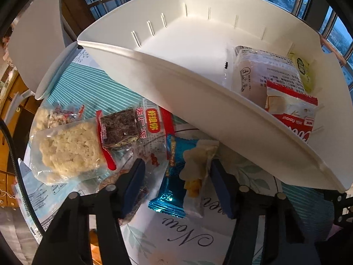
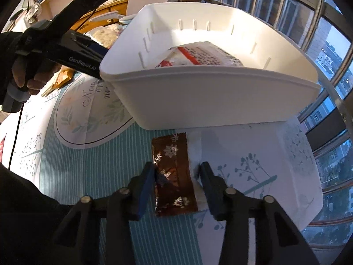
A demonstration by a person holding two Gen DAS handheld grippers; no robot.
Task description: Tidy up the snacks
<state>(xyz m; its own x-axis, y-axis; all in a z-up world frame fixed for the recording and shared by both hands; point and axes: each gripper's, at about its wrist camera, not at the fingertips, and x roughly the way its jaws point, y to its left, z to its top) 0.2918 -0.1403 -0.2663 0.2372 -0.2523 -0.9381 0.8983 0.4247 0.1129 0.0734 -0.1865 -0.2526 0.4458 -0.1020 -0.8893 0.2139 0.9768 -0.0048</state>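
Observation:
A white bin (image 1: 176,84) (image 2: 209,97) stands on the tablecloth and holds a red-and-white packet (image 1: 291,108) (image 2: 205,53), a clear-wrapped pale bun (image 1: 253,75) and a green packet (image 1: 303,68). My left gripper (image 1: 177,165) points down over a blue foil packet (image 1: 174,176) and a clear packet of pale puffs (image 1: 196,165). Both lie between its jaws, and the pads do not press them. My right gripper (image 2: 177,167) straddles a brown foil packet with snowflakes (image 2: 174,176) lying flat. Its left pad is at the packet's edge, and a gap shows at the right pad.
Left of the left gripper lie a clear bag of puffed rice cake (image 1: 68,150) and a dark bar in a red-trimmed wrapper (image 1: 121,125). A hand (image 2: 33,77) holds the left tool (image 2: 72,50) beside the bin. Window railings (image 2: 286,4) run behind the bin.

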